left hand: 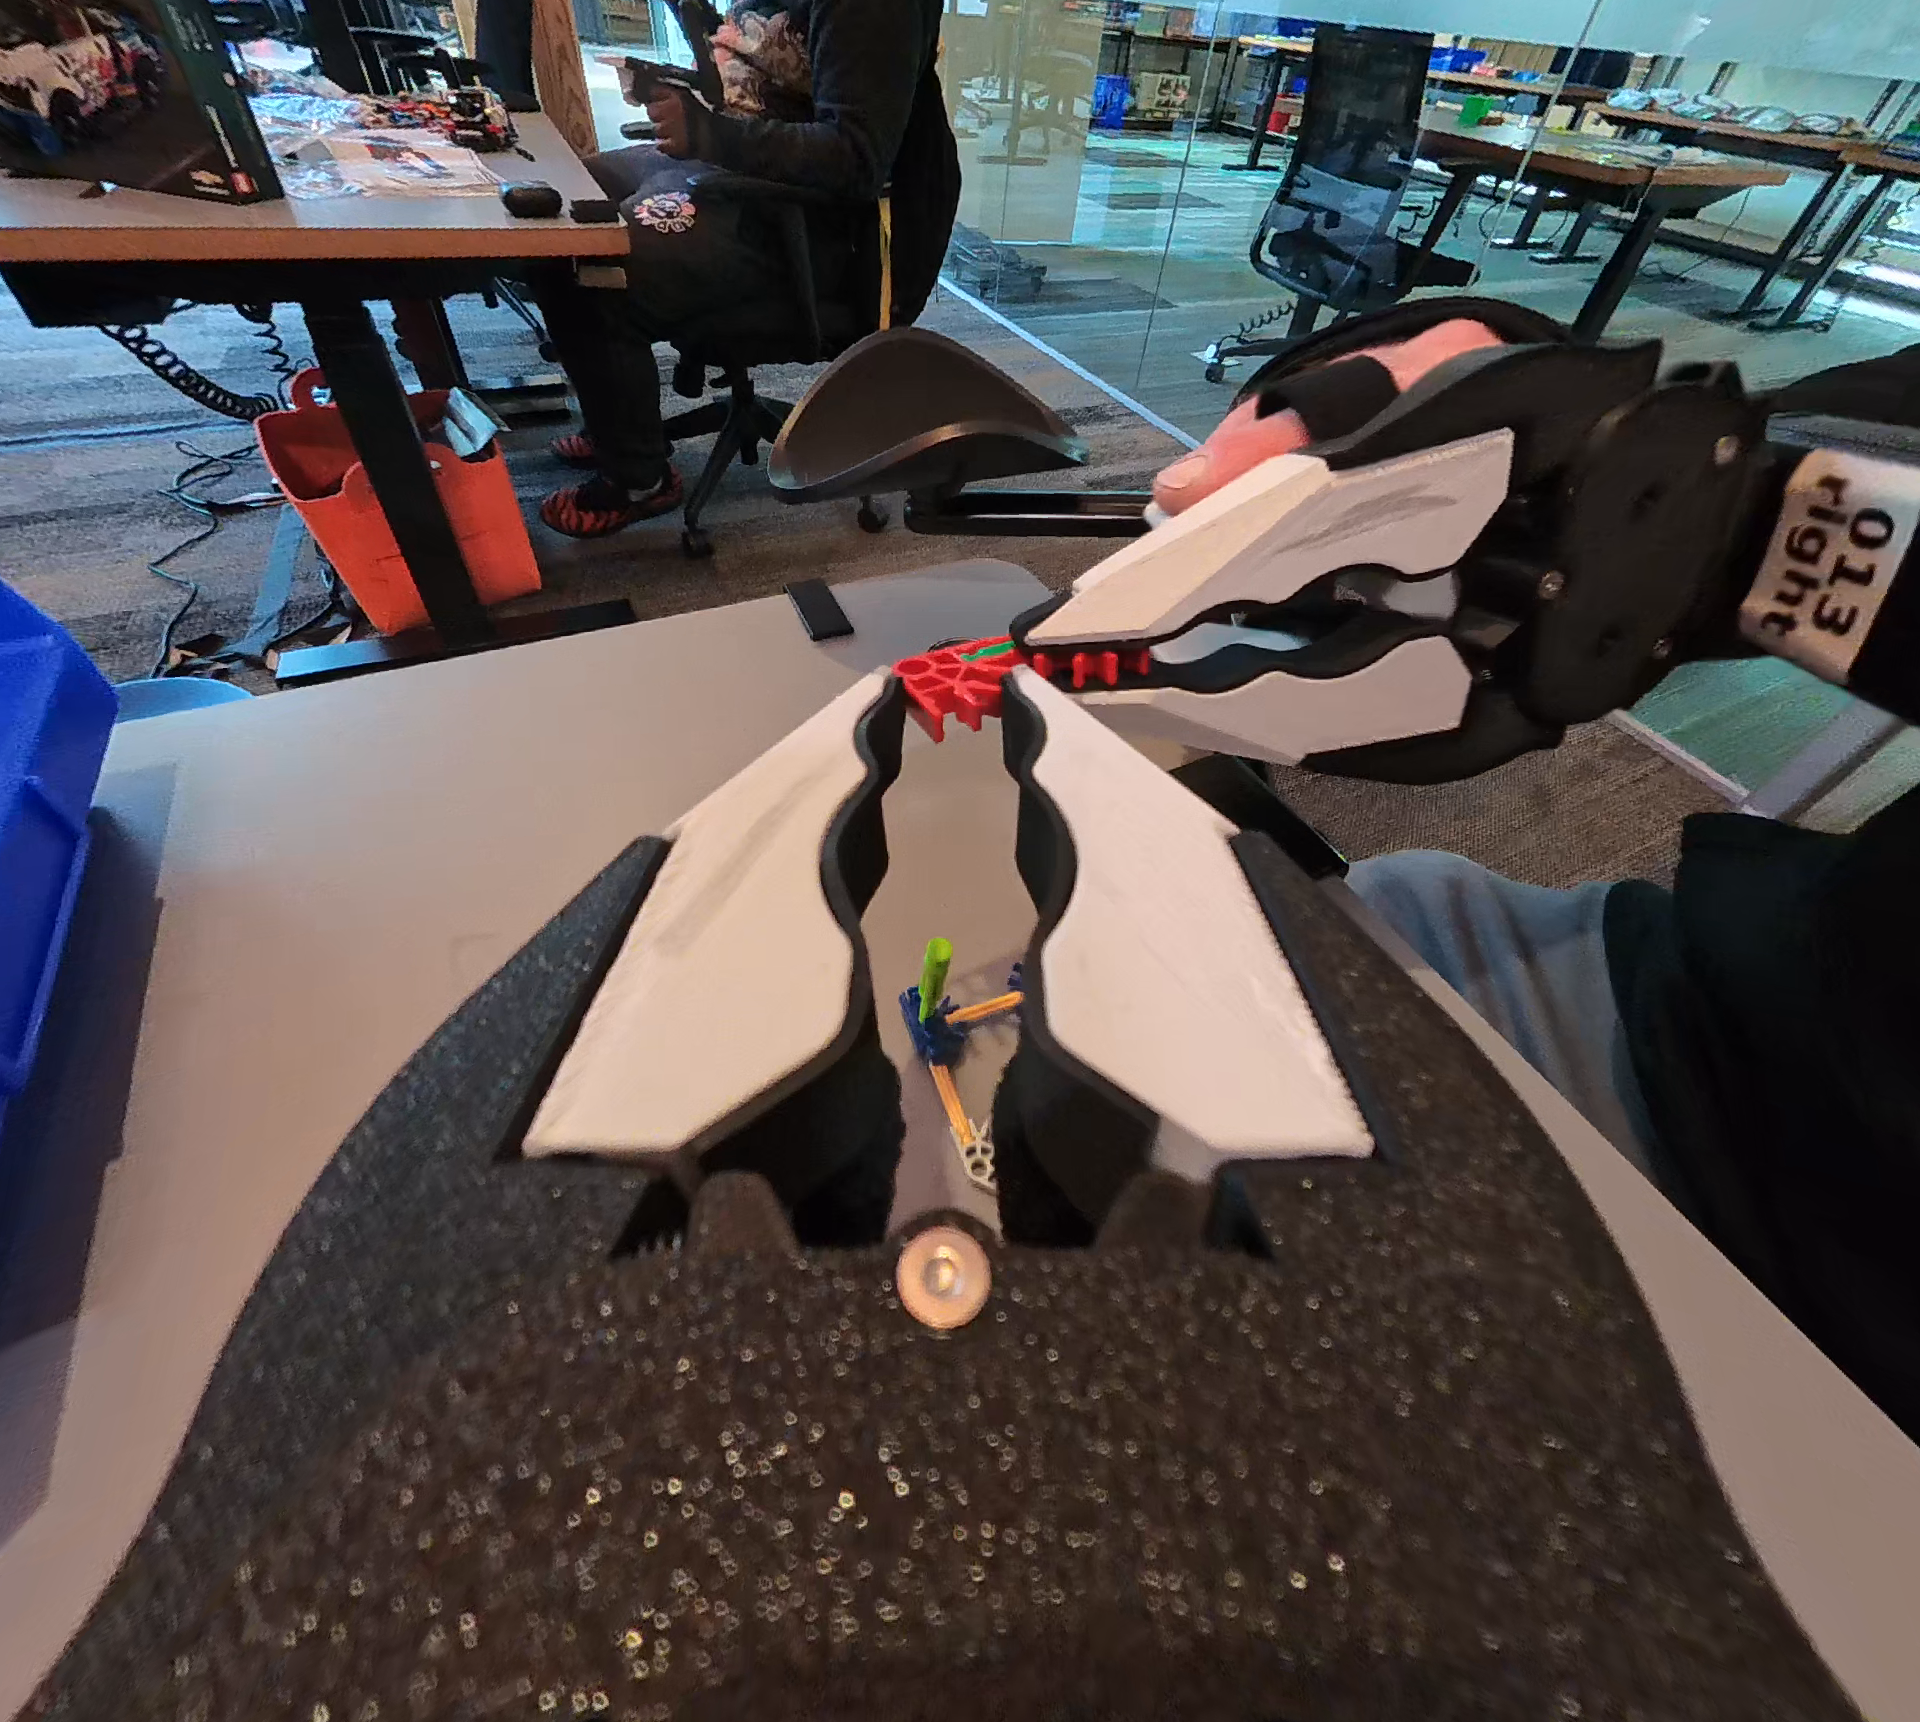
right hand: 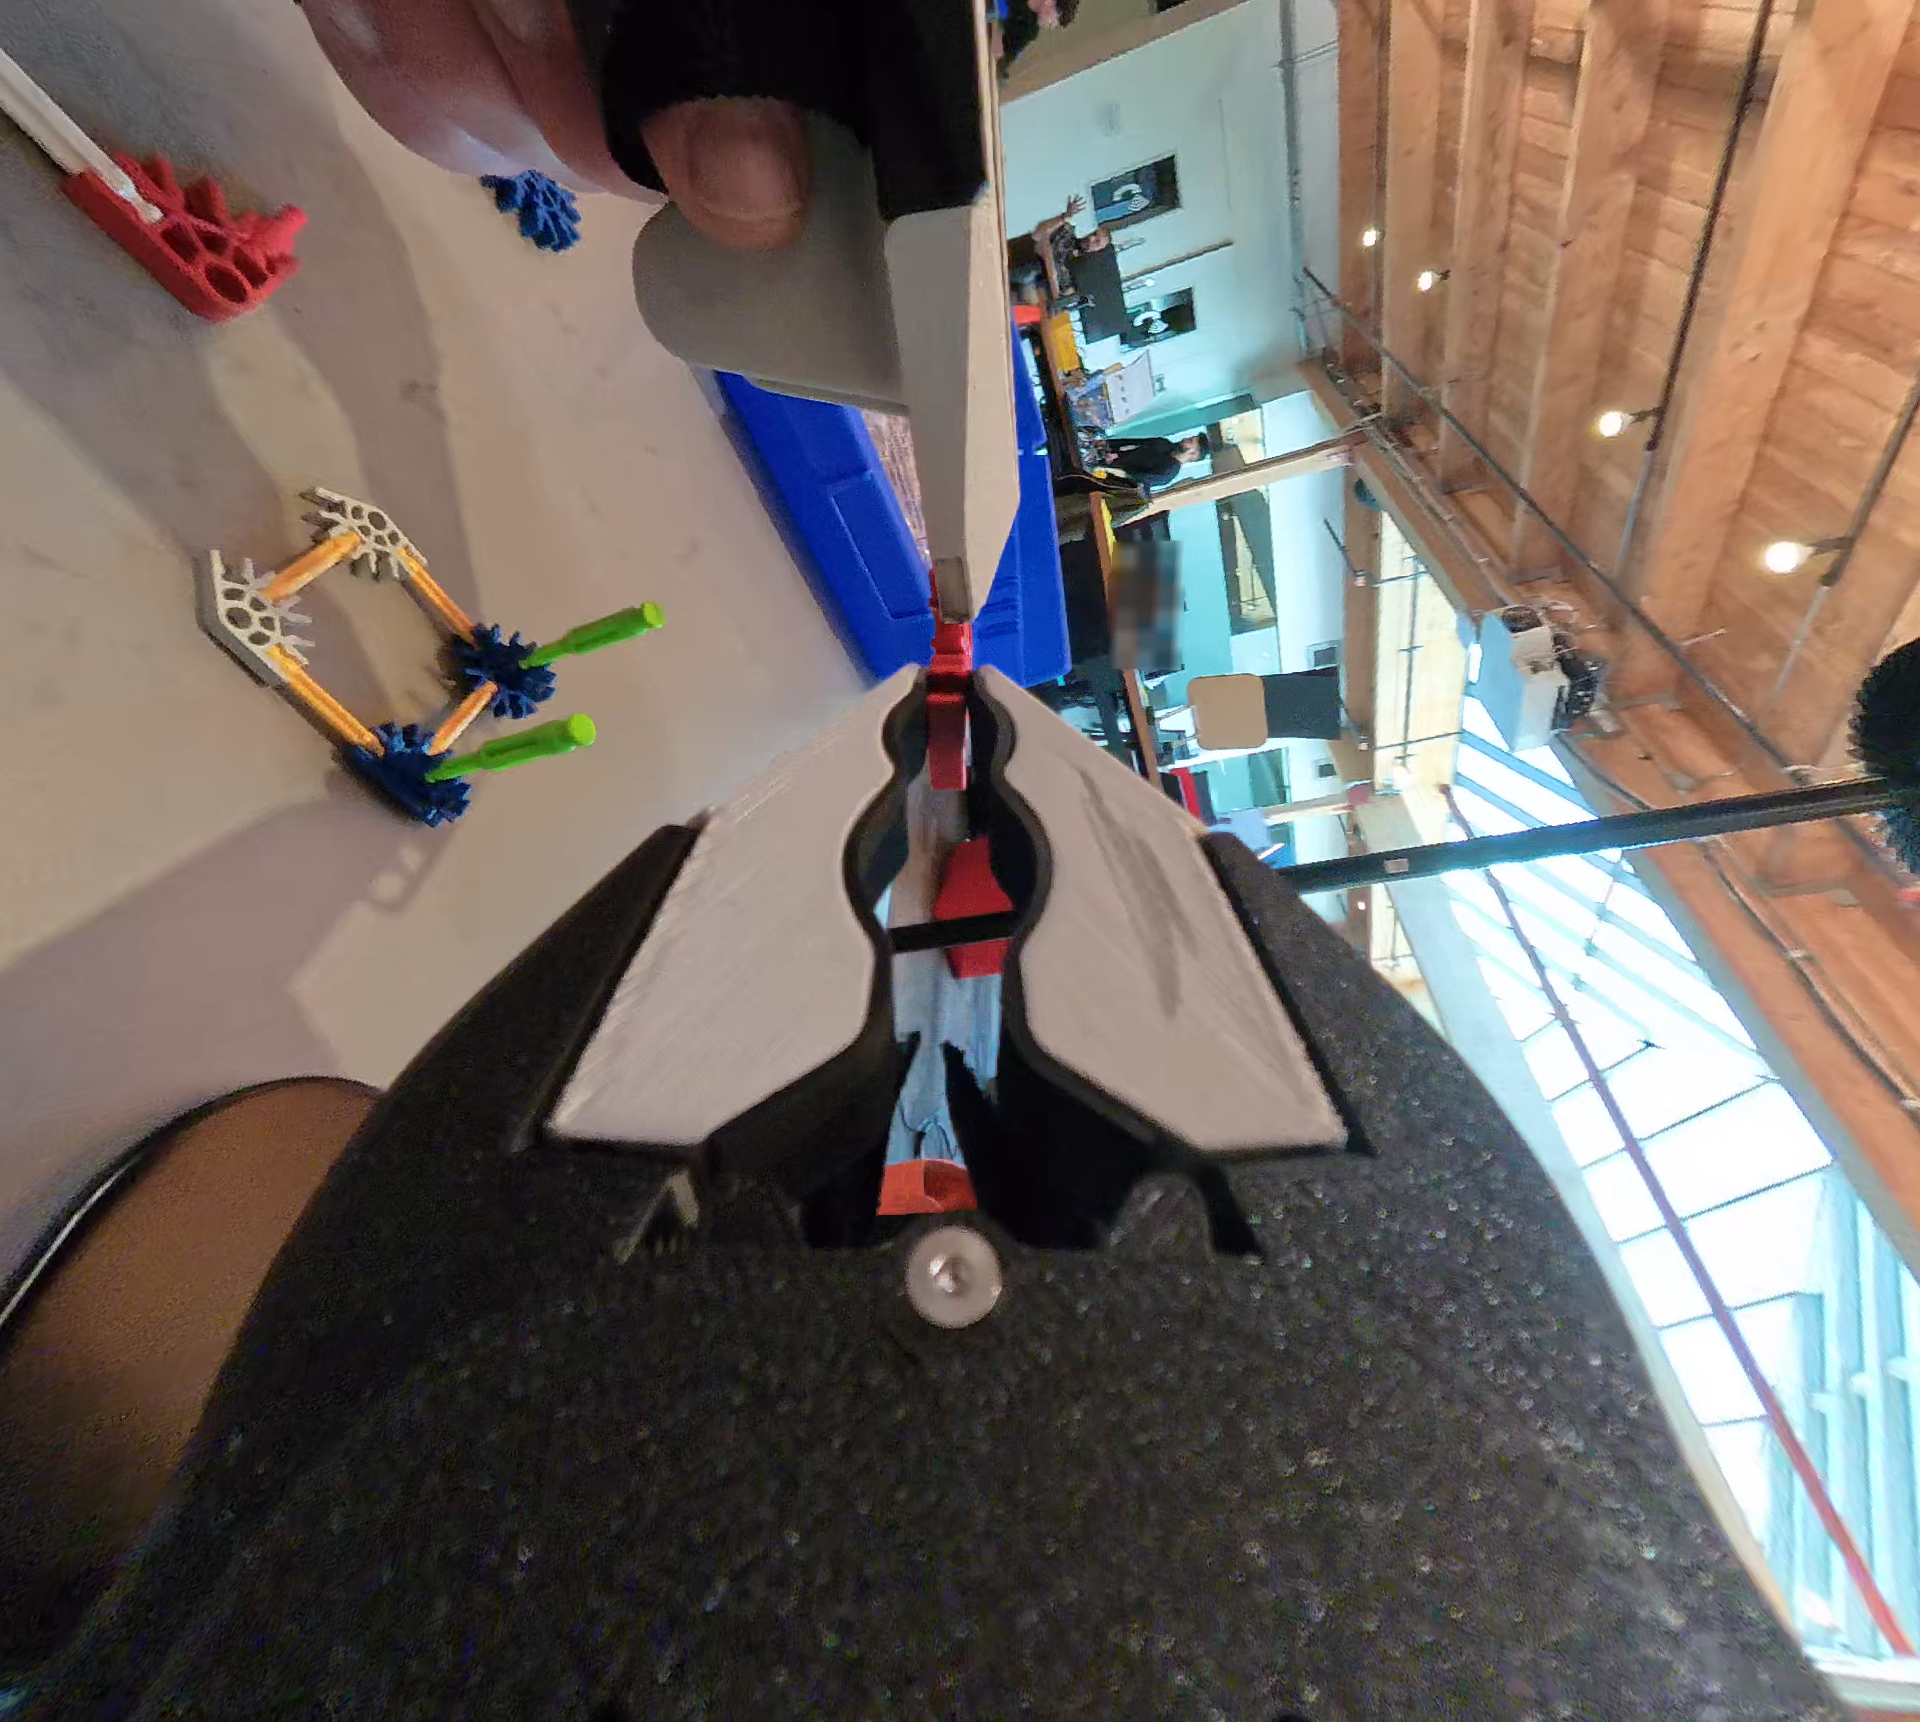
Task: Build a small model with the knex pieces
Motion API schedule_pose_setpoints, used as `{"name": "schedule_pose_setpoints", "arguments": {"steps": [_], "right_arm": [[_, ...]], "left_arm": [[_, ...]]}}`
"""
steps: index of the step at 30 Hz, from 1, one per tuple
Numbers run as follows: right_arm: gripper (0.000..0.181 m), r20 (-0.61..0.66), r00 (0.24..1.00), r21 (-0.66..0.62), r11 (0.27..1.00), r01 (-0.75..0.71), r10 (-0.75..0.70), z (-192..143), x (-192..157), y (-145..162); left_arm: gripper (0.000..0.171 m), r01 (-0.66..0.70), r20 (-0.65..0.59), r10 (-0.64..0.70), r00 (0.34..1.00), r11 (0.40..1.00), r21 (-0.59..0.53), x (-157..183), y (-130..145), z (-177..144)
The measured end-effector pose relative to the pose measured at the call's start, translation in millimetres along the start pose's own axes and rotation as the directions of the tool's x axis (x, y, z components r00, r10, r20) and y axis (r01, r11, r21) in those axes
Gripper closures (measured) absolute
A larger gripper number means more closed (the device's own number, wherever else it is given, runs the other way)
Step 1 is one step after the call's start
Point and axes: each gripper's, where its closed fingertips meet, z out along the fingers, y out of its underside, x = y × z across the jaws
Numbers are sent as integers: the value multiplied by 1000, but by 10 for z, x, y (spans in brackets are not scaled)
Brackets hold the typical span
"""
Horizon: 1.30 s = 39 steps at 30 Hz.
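Observation:
A flat red connector piece point(left hand: 945, 685) is held in the air over the grey table point(left hand: 416, 789) between both grippers. My left gripper point(left hand: 951, 685) is shut on its near end, with both black pads against its edges. My right gripper point(left hand: 1049, 664) comes in from the right and is shut on its toothed far end. In the right wrist view my right gripper point(right hand: 948, 675) clamps the same red connector point(right hand: 948, 716) edge-on. The left gripper's grey finger point(right hand: 956, 509) meets the connector's far end from above.
A small frame of yellow rods, blue and grey connectors and two green rods point(right hand: 395, 664) lies on the table. It also shows under my left gripper point(left hand: 940, 1007). Another red connector point(right hand: 187, 238) and a loose blue connector point(right hand: 535, 207) lie farther off. A blue bin point(left hand: 42, 841) stands at the left. A person sits at another desk point(left hand: 748, 145). Only a small space, under 4 cm, lies between the two pairs of fingers.

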Motion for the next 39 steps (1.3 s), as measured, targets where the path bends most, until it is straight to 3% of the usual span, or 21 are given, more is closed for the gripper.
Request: {"name": "schedule_pose_setpoints", "arguments": {"steps": [6,9,11,14,17,19,22,25,30,34,39], "right_arm": [[161,58,993,47,993,-107,105,-93,-9,-34],[161,198,936,102,944,-315,291,-212,-30,-100],[161,369,765,45,812,-582,528,-271,-16,-111],[172,537,360,-120,491,-863,763,-302,128,-76],[171,622,1,-312,249,-917,783,-272,109,-91],[164,654,-140,-418,201,-886,743,-262,-23,-147],[164,672,-214,-483,200,-852,709,-229,-199,-208],[166,680,-249,-475,156,-866,690,-198,-179,-220],[167,667,-267,-505,158,-849,695,-154,-277,-144],[172,632,-266,-536,163,-828,728,-87,-330,-61],[172,585,-262,-582,171,-795,768,-32,-434,76]], "left_arm": [[156,-22,8,22,1000,1000,-1,-18,33,-52],[157,-43,-12,43,999,999,14,-1,24,-92],[157,-125,-2,125,992,992,-3,12,50,-110],[157,-227,-3,227,974,974,8,104,12,-141],[157,-353,6,353,936,936,1,215,-33,-137],[157,-426,5,426,905,905,-12,299,-27,-108],[157,-496,21,496,868,868,-28,354,0,-72],[157,-497,39,498,867,867,-14,325,-21,-97],[157,-504,48,507,861,862,-55,264,96,-52],[154,-478,85,501,861,856,-198,60,293,-50],[154,-357,38,389,920,877,-321,-33,607,-45]]}}
